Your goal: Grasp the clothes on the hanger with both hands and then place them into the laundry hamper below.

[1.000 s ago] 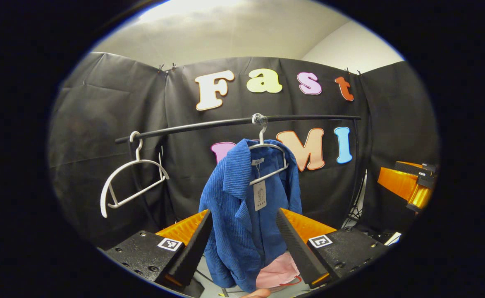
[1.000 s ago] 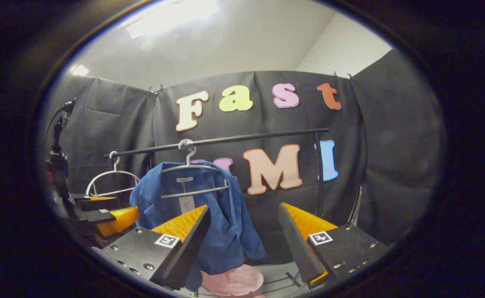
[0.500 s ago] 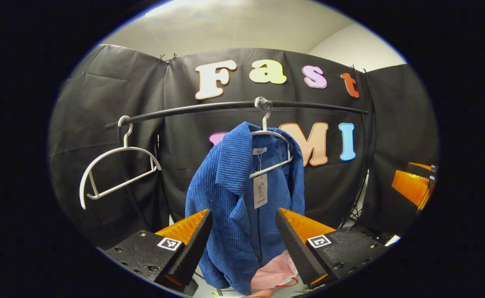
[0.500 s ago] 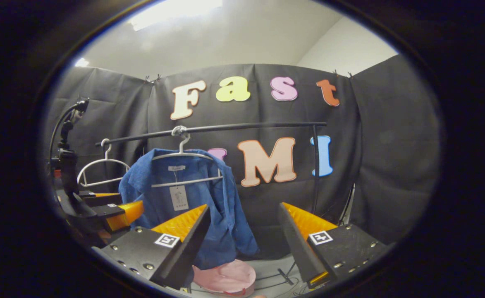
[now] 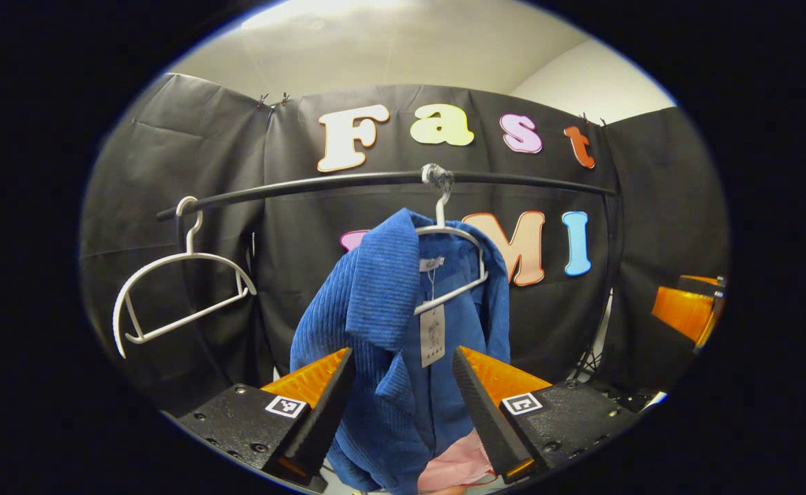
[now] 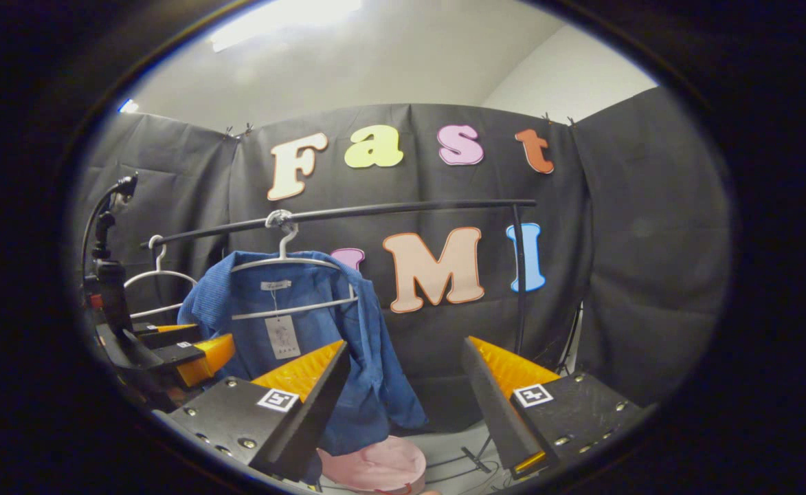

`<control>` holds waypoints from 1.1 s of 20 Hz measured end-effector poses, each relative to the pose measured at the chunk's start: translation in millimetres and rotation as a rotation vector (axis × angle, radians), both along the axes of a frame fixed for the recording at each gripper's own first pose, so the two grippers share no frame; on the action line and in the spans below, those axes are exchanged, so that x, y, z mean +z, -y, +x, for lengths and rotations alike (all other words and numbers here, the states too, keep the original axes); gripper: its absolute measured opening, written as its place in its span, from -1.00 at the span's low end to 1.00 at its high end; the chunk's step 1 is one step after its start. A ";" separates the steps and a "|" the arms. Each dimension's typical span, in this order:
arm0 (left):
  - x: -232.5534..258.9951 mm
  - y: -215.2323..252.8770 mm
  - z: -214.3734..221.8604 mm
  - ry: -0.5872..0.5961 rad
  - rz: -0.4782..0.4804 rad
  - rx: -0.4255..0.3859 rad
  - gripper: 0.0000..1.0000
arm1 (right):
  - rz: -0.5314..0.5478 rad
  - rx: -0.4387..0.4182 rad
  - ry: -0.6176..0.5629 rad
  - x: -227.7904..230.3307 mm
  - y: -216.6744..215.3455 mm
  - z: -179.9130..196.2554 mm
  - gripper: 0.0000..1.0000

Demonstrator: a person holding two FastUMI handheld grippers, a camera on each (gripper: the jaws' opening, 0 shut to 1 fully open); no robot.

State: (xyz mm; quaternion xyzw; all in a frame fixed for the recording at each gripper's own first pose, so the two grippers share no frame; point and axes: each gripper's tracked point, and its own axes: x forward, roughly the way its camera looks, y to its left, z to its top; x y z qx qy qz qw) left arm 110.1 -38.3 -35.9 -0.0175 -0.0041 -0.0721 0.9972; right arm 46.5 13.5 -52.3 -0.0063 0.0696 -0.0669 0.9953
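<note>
A blue corduroy jacket [image 5: 396,330] with a paper tag hangs on a white hanger [image 5: 454,265] from a black rail [image 5: 348,182]. My left gripper [image 5: 403,405] is open, and the jacket's front lies straight ahead in the gap between its fingers. A pink laundry hamper [image 5: 457,464] peeks out below the jacket. In the right gripper view the jacket [image 6: 320,323] hangs to the left of my open right gripper [image 6: 406,405], which holds nothing. The hamper [image 6: 375,464] stands on the floor under the jacket. The left gripper [image 6: 183,347] sits at the jacket's left edge.
An empty white hanger [image 5: 176,289] hangs at the rail's left end. The rail's upright post [image 6: 518,275] stands right of the jacket. A black camera stand [image 6: 104,275] rises at the far left. The right gripper [image 5: 691,309] shows at the right edge of the left gripper view.
My left gripper has moved closer to the jacket, which now looks larger between its fingers. The right gripper has drifted so the jacket sits further left in its view. Both stay open.
</note>
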 end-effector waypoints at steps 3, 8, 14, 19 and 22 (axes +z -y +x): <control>-18.8 4.5 -2.3 -0.029 -0.028 -0.007 0.76 | -0.025 0.003 0.013 -1.7 -0.7 9.8 0.96; -49.3 8.4 -8.0 -0.031 0.028 0.041 0.76 | -0.082 0.100 -0.020 -22.3 -8.8 28.9 0.90; -74.7 0.2 -12.5 -0.040 0.061 0.203 0.75 | -0.105 0.277 -0.014 -31.2 -5.9 67.3 0.92; -82.3 1.8 10.0 -0.033 0.013 0.293 0.77 | -0.073 0.370 0.041 -36.8 0.6 93.6 0.92; -83.1 -8.1 28.4 -0.024 0.041 0.330 0.55 | -0.056 0.401 0.035 -48.1 1.2 93.9 0.96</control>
